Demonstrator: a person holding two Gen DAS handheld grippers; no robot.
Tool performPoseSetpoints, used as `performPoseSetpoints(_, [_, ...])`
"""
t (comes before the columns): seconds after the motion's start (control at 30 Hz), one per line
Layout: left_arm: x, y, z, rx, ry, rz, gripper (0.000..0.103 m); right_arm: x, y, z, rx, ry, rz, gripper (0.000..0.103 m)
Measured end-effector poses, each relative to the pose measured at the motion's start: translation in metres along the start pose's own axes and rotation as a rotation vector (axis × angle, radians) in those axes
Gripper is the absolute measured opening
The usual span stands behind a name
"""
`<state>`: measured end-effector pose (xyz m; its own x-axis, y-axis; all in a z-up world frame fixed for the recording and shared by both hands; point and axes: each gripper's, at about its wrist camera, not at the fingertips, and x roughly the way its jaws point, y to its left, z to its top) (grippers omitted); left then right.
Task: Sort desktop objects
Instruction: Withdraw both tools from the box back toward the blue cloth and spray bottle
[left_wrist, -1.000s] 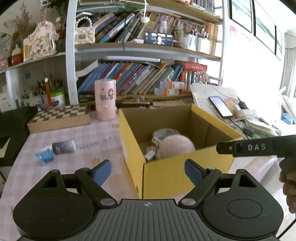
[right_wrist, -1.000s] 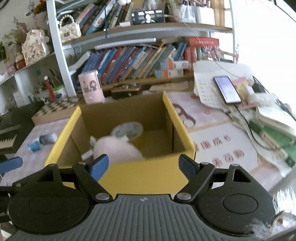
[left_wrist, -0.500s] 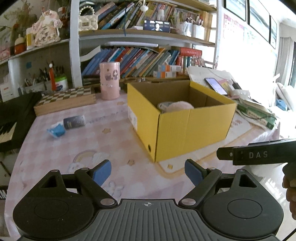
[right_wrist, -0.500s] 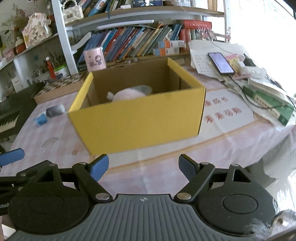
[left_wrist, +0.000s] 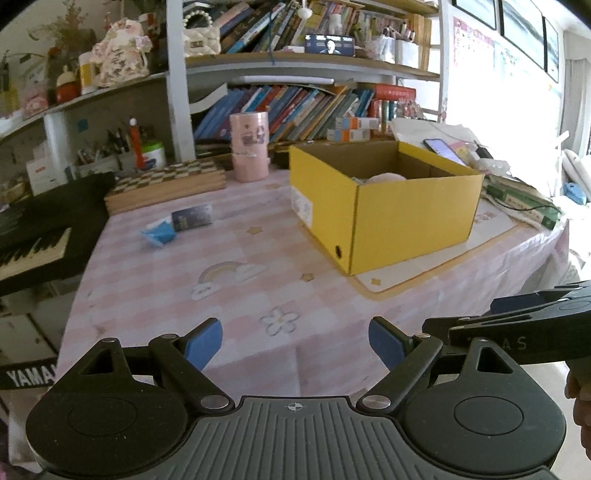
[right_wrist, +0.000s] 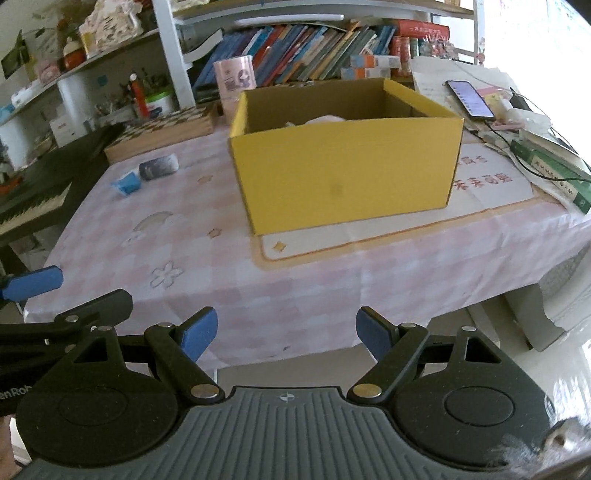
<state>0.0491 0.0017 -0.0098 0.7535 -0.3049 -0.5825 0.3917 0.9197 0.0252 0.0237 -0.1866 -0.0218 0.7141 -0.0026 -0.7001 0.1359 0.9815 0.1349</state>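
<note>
Both the left gripper (left_wrist: 295, 341) and the right gripper (right_wrist: 284, 332) are hanging wide open and empty over the near edge of the table (left_wrist: 258, 288). The yellow box (left_wrist: 384, 206) is sitting on the table's right side with something pale pink inside, while a dark can (left_wrist: 192, 218) and a blue packet (left_wrist: 159, 232) are lying well apart from it on the left.

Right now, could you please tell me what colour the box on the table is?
The box is yellow outside, brown inside; right wrist view shows it best.

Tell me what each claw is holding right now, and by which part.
Nothing is held: the left claw and the right claw both stand open and empty.
</note>
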Motion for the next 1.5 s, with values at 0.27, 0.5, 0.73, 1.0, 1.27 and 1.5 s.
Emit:
performPoseSetpoints(0.27, [-0.015,0.027,-0.015,-0.047,0.016,0.053,0.089,0.001,0.029,-0.01,-0.031,0.009,0.038,0.081])
performPoseSetpoints(0.5, [-0.026,0.051,-0.023,-0.09,0.026,0.117,0.089,0.004,0.056,-0.012,-0.083,0.015,0.079,0.081])
performPoseSetpoints(0.73, [-0.031,0.068,-0.028,-0.112,0.04,0.164,0.089,0.006,0.079,-0.013,-0.129,0.01,0.1,0.081])
performPoseSetpoints(1.0, [-0.035,0.084,-0.032,-0.144,0.038,0.179,0.089,0.007,0.097,-0.012,-0.164,0.005,0.112,0.081])
performPoseSetpoints(1.27, [-0.038,0.089,-0.034,-0.146,0.03,0.177,0.089,0.007,0.106,-0.012,-0.167,0.002,0.112,0.081])
performPoseSetpoints(1.5, [-0.044,0.095,-0.033,-0.142,0.007,0.18,0.089,0.003,0.115,-0.011,-0.169,-0.013,0.116,0.08])
